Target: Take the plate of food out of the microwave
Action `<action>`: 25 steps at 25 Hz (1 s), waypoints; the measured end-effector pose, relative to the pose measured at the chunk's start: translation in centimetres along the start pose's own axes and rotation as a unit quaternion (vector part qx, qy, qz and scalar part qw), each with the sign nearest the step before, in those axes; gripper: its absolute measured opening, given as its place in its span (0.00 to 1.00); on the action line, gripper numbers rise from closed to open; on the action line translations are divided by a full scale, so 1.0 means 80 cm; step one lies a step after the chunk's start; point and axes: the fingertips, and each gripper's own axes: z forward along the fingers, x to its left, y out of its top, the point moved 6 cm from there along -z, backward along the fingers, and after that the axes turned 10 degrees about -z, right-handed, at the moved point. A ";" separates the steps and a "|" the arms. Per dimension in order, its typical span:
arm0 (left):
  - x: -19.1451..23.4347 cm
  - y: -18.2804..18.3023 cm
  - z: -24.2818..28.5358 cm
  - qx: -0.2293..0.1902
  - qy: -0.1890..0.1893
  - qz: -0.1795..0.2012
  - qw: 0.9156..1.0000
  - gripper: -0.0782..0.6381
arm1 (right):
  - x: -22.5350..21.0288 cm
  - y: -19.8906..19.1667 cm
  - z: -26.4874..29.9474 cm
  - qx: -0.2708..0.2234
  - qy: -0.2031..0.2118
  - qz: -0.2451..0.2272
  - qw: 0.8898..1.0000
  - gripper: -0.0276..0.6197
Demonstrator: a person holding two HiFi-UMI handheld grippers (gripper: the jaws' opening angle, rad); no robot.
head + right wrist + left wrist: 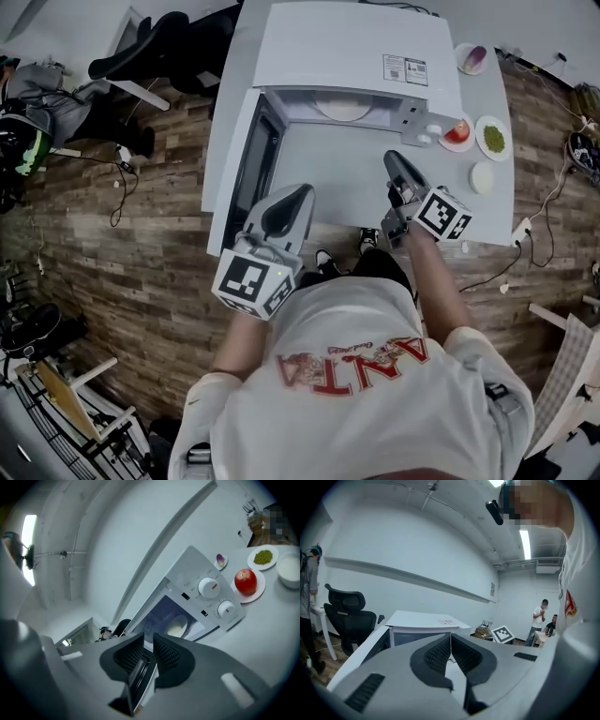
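Person's white T-shirt (375, 412) fills the lower frame. Left claw (302, 193), lower centre, is clenched with nothing between its jaws. Right claw (394, 159), right of centre, stands slightly released and empty over the white desk (328, 178). Round white plate of food (344, 108) sits inside the open white microwave oven (356, 47), upper centre.

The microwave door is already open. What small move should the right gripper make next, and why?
Probably reach the right gripper into the microwave toward the plate, opening its jaws wider. The door stands open, the plate sits at the back, and the jaws show only a narrow gap, holding nothing.
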 end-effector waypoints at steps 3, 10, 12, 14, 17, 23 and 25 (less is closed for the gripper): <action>0.003 0.004 0.012 0.000 0.013 -0.004 1.000 0.12 | -0.026 -0.006 0.030 -0.012 0.002 0.063 0.998 0.17; 0.020 0.004 0.032 0.015 0.044 -0.017 0.999 0.12 | -0.081 -0.039 0.102 -0.023 -0.029 0.197 0.980 0.17; 0.025 0.001 0.036 0.022 0.052 -0.021 0.998 0.12 | -0.094 -0.049 0.122 -0.024 -0.042 0.227 0.973 0.17; 0.031 -0.001 0.038 0.026 0.059 -0.023 0.998 0.12 | -0.108 -0.058 0.138 -0.025 -0.058 0.255 0.965 0.17; 0.039 -0.005 0.040 0.031 0.070 -0.026 0.997 0.12 | -0.122 -0.066 0.155 -0.028 -0.078 0.275 0.958 0.17; 0.048 -0.010 0.046 0.033 0.072 -0.036 0.996 0.12 | -0.132 -0.072 0.183 -0.027 -0.086 0.298 0.950 0.17; 0.049 -0.010 0.046 0.033 0.071 -0.038 0.996 0.12 | -0.134 -0.073 0.189 -0.026 -0.088 0.300 0.950 0.17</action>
